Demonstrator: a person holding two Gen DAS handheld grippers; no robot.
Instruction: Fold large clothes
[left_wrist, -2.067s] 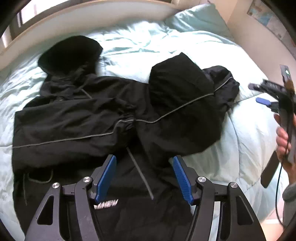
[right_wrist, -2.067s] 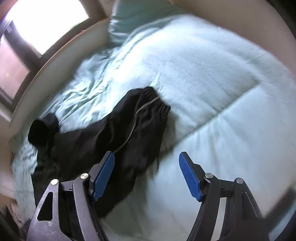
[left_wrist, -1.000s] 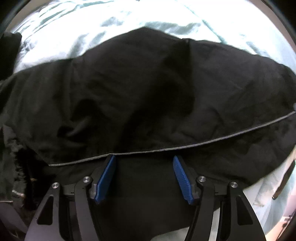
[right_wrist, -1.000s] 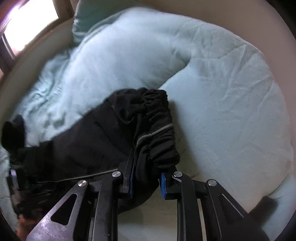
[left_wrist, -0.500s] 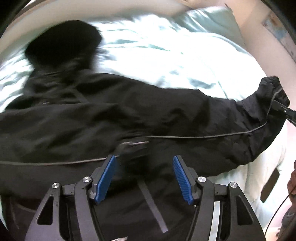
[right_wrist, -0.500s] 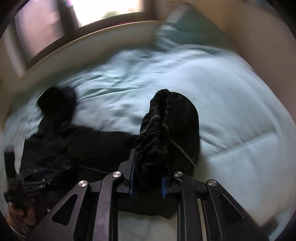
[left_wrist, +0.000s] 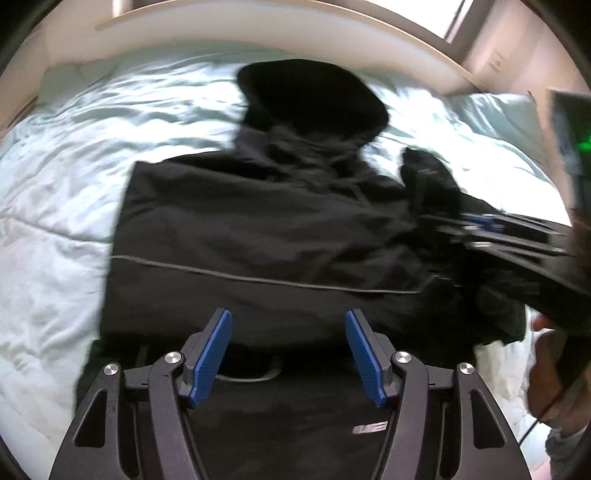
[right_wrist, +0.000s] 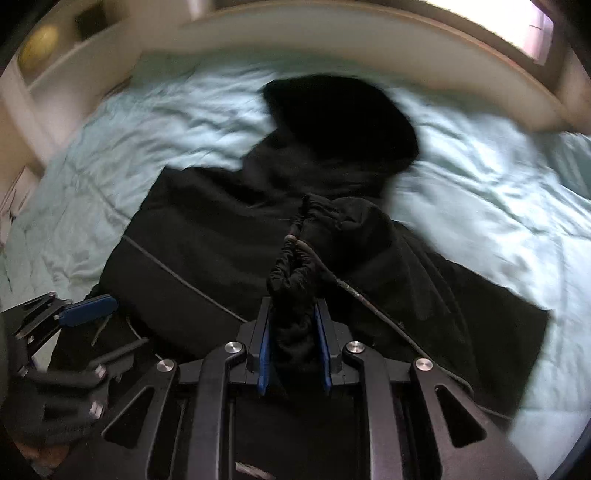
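A black hooded jacket lies spread on the pale blue bed, hood toward the headboard. My left gripper is open and empty, hovering over the jacket's lower body. My right gripper is shut on the gathered cuff of the jacket's right sleeve and holds it above the jacket's chest. The sleeve trails back to the right. The right gripper also shows in the left wrist view, blurred, at the right. The left gripper shows in the right wrist view at the lower left.
The pale blue duvet covers the whole bed. A curved beige headboard runs along the far side, with a pillow at the far right. A window is behind it.
My right gripper has carried the sleeve cuff from the bed's right side leftward over the jacket's chest. My left gripper stayed open and pulled back over the jacket's lower body.
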